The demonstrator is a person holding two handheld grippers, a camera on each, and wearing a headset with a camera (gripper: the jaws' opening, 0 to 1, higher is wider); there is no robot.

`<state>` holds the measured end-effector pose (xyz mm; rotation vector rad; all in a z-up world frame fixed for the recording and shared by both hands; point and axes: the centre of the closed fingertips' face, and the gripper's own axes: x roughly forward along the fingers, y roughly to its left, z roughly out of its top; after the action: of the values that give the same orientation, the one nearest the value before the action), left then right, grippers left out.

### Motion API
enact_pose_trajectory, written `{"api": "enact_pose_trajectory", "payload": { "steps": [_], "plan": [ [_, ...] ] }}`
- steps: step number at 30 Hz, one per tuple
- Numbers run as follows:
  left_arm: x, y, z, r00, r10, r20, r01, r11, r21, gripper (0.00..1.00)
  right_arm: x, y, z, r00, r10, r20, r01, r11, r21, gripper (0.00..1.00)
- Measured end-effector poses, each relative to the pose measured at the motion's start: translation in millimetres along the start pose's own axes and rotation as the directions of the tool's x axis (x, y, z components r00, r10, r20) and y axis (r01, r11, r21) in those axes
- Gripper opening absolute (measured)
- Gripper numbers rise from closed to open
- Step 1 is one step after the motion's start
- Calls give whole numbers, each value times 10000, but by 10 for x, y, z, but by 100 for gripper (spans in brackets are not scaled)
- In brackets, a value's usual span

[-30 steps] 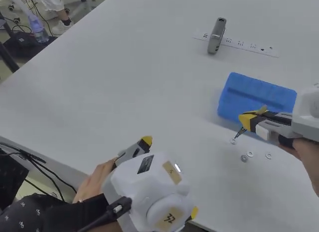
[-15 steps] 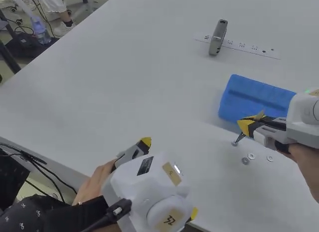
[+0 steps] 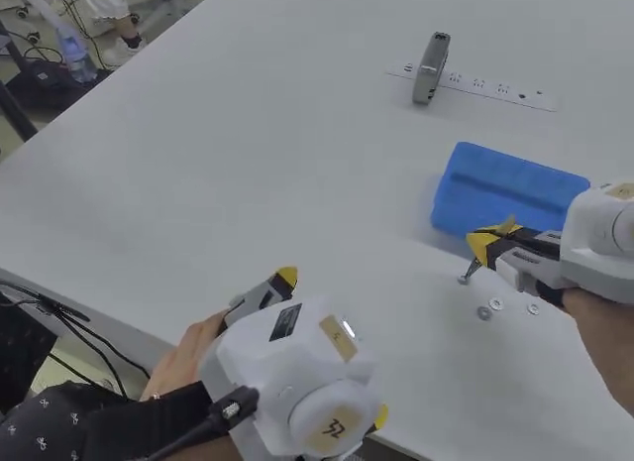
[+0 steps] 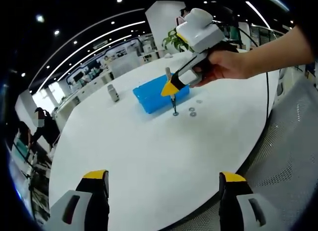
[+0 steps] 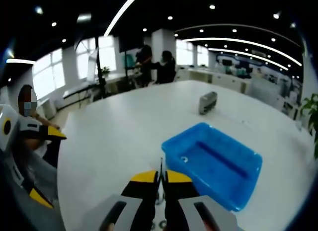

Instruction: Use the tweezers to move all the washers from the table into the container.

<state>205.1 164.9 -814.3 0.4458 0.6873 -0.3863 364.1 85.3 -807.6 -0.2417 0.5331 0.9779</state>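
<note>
A round label [image 3: 332, 433] on the white body of the left gripper [image 4: 163, 176] carries a number that reads like 72. The dark marks on the white power strip [image 3: 495, 90] at the far side of the desk [image 3: 248, 154] are too small to read, and a grey adapter [image 3: 431, 69] stands on the strip. The blue container [image 5: 218, 166] is an open shallow tray. One small ring in it near its corner looks like a washer [image 5: 184, 159].

The right gripper [image 5: 160, 175] has its fingers pressed together on the tweezers [image 3: 468, 271]. Their tip is down at a washer [image 4: 175, 113] on the desk, just beside the container's near wall. Three more washers [image 3: 495, 304] lie close together on the desk near it. The left gripper's fingers are spread apart with nothing between them, low over the desk's near edge, well apart from the container.
</note>
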Motion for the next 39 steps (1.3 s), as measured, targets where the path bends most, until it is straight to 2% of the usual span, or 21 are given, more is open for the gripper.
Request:
{"api": "enact_pose_trajectory", "payload": {
  "steps": [8, 11, 16, 22, 27, 31, 39],
  "plan": [
    [1, -1, 14, 10000, -22, 64, 22, 10000, -33, 94, 17, -107, 19, 9996, -187, -231, 206, 9963, 838, 0],
    [1, 2, 13, 10000, -11, 59, 12, 10000, -50, 94, -8, -88, 18, 9996, -116, -265, 147, 9928, 1192, 0],
    [2, 5, 10, 10000, 11, 46, -11, 10000, -17, 94, -75, -74, 97, 9998, -93, -147, 108, 9948, 1009, 0],
    [-1, 14, 19, 9999, 43, 101, -43, 10000, -46, 94, -180, -16, 307, 9998, 0, 182, -19, 9946, 1038, 1],
    [-1, 12, 15, 10000, 24, 71, -24, 10000, -39, 93, -221, -27, 438, 9992, 50, 403, -89, 9952, 973, 0],
    [-1, 10, 14, 10000, 22, 65, -22, 10000, -8, 93, -241, -16, 520, 9990, 51, 445, -80, 9978, 655, 1],
    [-1, 10, 13, 10000, 27, 63, -27, 10000, -10, 94, -269, -56, 709, 9972, 40, 748, -87, 9980, 627, 0]
  ]
}}
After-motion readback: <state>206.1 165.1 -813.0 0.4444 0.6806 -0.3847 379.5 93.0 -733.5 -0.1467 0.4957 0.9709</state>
